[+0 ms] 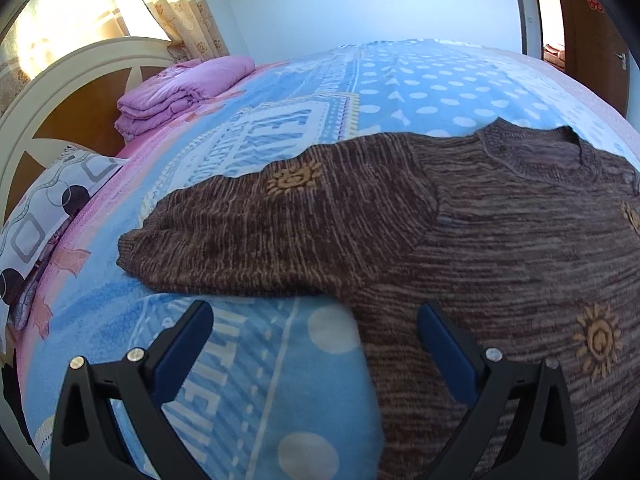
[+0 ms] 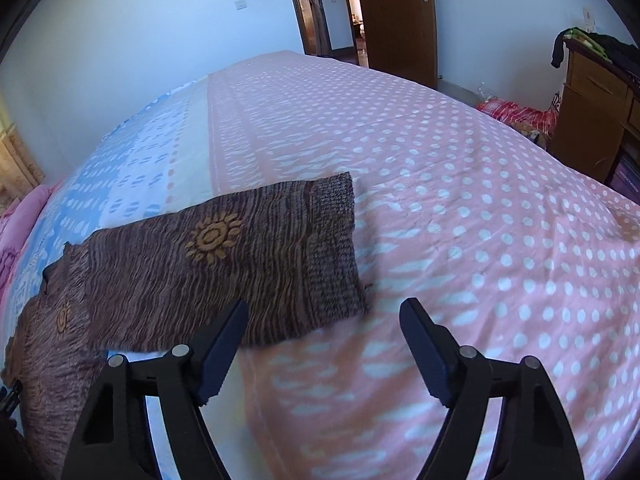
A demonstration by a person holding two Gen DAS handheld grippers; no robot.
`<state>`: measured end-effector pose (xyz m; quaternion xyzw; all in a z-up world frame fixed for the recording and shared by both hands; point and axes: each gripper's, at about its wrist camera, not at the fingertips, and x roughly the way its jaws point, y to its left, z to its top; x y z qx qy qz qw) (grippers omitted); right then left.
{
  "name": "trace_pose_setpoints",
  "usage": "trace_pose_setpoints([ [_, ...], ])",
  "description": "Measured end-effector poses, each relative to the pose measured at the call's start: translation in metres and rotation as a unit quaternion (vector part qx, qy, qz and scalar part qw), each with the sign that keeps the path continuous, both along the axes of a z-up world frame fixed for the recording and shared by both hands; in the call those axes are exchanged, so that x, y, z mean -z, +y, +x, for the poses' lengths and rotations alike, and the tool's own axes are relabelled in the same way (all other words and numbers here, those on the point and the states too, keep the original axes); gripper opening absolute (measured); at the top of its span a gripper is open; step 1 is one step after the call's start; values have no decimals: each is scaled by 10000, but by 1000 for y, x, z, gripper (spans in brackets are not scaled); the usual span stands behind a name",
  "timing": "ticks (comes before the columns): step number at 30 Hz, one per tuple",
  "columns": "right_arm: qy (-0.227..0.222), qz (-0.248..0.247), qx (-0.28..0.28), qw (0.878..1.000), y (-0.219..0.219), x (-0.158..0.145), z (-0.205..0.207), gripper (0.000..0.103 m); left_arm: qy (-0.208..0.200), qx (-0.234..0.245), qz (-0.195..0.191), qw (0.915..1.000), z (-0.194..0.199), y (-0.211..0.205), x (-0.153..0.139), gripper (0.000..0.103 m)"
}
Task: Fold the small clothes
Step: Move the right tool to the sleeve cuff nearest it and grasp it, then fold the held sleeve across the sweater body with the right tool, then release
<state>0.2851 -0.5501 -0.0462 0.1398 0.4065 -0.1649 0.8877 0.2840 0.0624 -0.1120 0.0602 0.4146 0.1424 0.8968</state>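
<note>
A brown striped knit sweater (image 1: pixel 500 240) with yellow sun motifs lies flat on the bed. In the left wrist view one sleeve (image 1: pixel 260 232) stretches out to the left, the collar (image 1: pixel 536 148) at the far side. My left gripper (image 1: pixel 314 318) hovers open just below that sleeve's armpit, nothing between its fingers. In the right wrist view the other sleeve (image 2: pixel 240 260) points right, its ribbed cuff (image 2: pixel 336 248) at the end. My right gripper (image 2: pixel 324 314) stands open at the cuff's near corner; its left finger (image 2: pixel 224 344) overlaps the sleeve's near edge, and only bedspread lies between the pads.
The bed carries a blue spotted blanket (image 1: pixel 240 380) and a pink dotted spread (image 2: pixel 460 220). A folded pink quilt (image 1: pixel 180 92) and a patterned pillow (image 1: pixel 48 216) lie by the headboard (image 1: pixel 60 92). A wooden desk (image 2: pixel 592 100) and an open door (image 2: pixel 400 12) stand beyond the bed.
</note>
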Motion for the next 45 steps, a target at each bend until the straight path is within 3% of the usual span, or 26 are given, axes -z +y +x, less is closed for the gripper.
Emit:
trace_pose_setpoints([
  [5,167,195,73,9996,-13,6,25,62,7,-144,-139,9998,16,9,1,103],
  [10,247,277,52,9993,-14,12,44,58,104,-178,-363,9991,26,14,8,103],
  [13,383,24,-36,9993,-6,13,52,29,138,-130,-504,9985,27,16,11,103],
  [16,362,56,-234,9991,0,10,56,10,111,-134,-644,9978,25,19,12,103],
  [24,-135,-232,-635,9976,39,-28,62,10,-35,-171,-334,9993,21,11,10,103],
  [31,-375,-486,-1112,9919,82,-58,70,10,-15,-172,-567,9982,22,18,12,103],
  [45,-653,-722,-2118,9725,180,-90,78,9,-38,-168,-621,9979,22,19,13,103],
])
